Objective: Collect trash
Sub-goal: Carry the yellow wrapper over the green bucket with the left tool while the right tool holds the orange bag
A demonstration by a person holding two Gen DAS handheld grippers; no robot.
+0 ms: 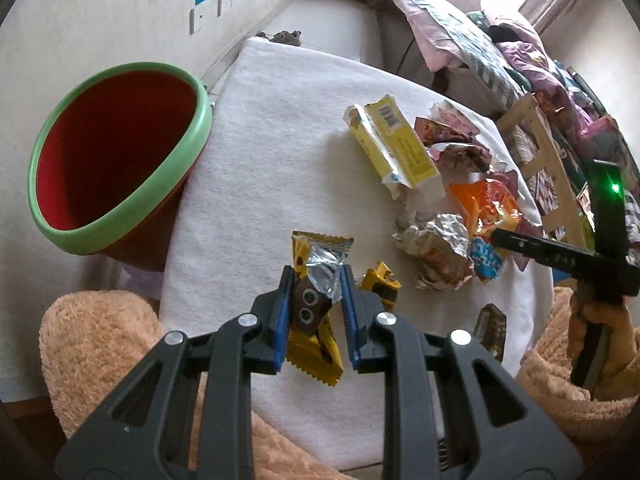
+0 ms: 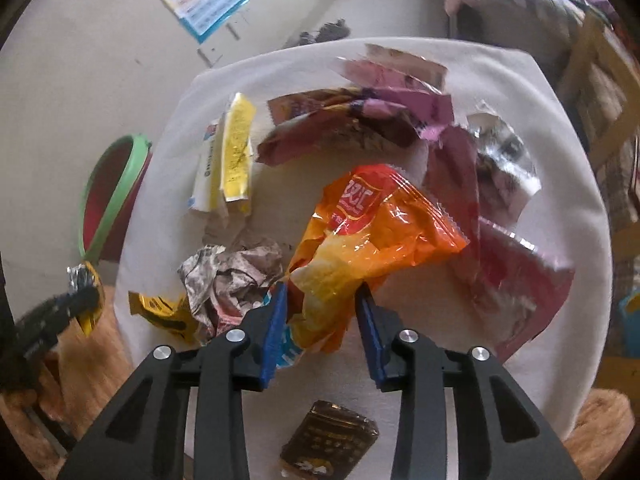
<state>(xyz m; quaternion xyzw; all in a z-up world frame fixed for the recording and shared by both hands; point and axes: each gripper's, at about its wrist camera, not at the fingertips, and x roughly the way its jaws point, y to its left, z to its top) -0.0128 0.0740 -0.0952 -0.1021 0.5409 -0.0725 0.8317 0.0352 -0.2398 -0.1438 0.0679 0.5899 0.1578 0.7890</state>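
Note:
My left gripper [image 1: 316,276] is shut on a yellow and brown snack wrapper [image 1: 316,248] with a silver lining, held above the white-clothed table [image 1: 260,140]. The red bin with a green rim [image 1: 120,152] stands tilted off the table's left edge, its mouth facing me. My right gripper [image 2: 323,290] points down at the trash heap and its blue pads pinch the lower end of an orange snack bag [image 2: 372,216]. In the right wrist view the left gripper [image 2: 80,296] shows at the far left, with the bin [image 2: 112,200] behind it.
On the cloth lie a yellow carton [image 2: 236,152], crumpled foil [image 2: 232,276], a small yellow wrapper [image 2: 160,308], a brown packet [image 2: 332,440], and purple [image 2: 360,120] and red wrappers [image 2: 520,280]. A wooden chair [image 1: 536,152] and piled bedding stand to the right.

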